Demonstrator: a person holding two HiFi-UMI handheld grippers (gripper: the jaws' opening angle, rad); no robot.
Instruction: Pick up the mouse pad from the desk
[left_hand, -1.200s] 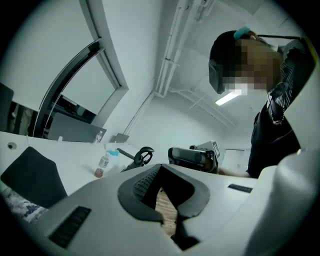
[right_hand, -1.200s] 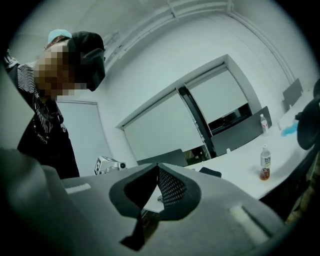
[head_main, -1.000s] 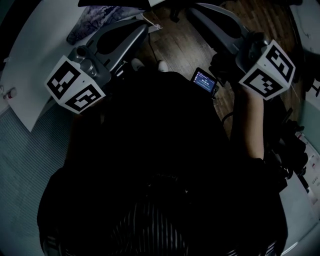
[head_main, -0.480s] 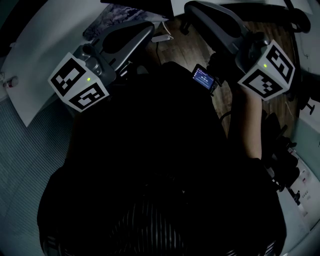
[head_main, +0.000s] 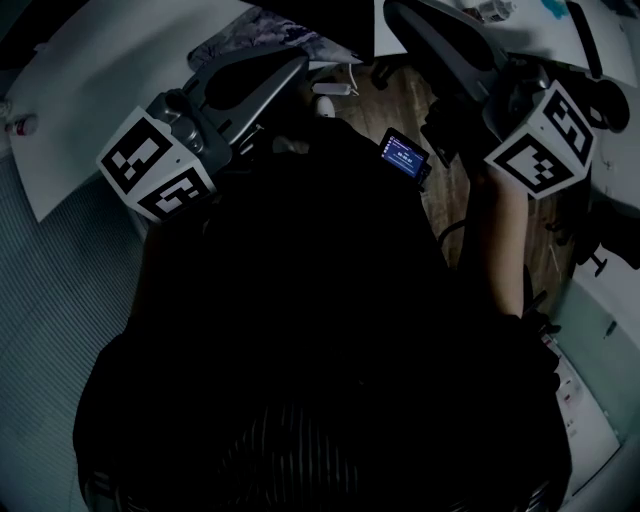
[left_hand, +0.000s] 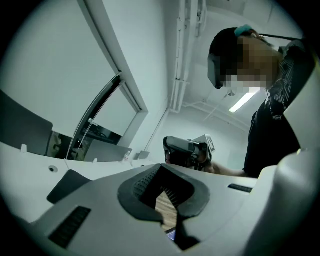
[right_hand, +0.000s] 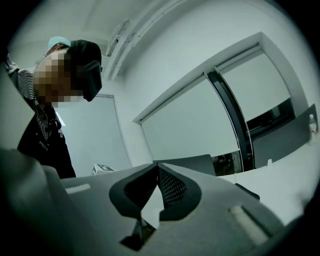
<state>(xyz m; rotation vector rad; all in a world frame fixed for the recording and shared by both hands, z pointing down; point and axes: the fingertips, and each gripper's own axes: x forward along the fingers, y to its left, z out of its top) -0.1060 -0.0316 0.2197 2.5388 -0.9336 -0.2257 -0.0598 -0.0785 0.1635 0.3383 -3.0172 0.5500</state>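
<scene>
The mouse pad (head_main: 258, 28), with a purple and white pattern, lies on the white desk (head_main: 90, 90) at the top of the head view, partly hidden by my left gripper. My left gripper (head_main: 296, 62) is held level just short of the pad, its jaws closed together with nothing between them (left_hand: 161, 167). The right gripper (head_main: 398, 12) is held level further right, over the gap between the desks, shut and empty (right_hand: 157, 167). The left gripper view also shows the right gripper (left_hand: 187, 150) in the person's hand.
A second white desk (head_main: 530, 25) with small items runs along the top right. Wooden floor (head_main: 390, 100) shows between the desks. A small lit screen (head_main: 405, 157) sits at the person's front. A small bottle (head_main: 20, 125) stands at the left desk edge. Dark chair parts (head_main: 600, 110) are at the right.
The desk and mouse pad have slid right and further into the head view as the person moved toward them. Both grippers travelled level with the body, jaws unchanged.
</scene>
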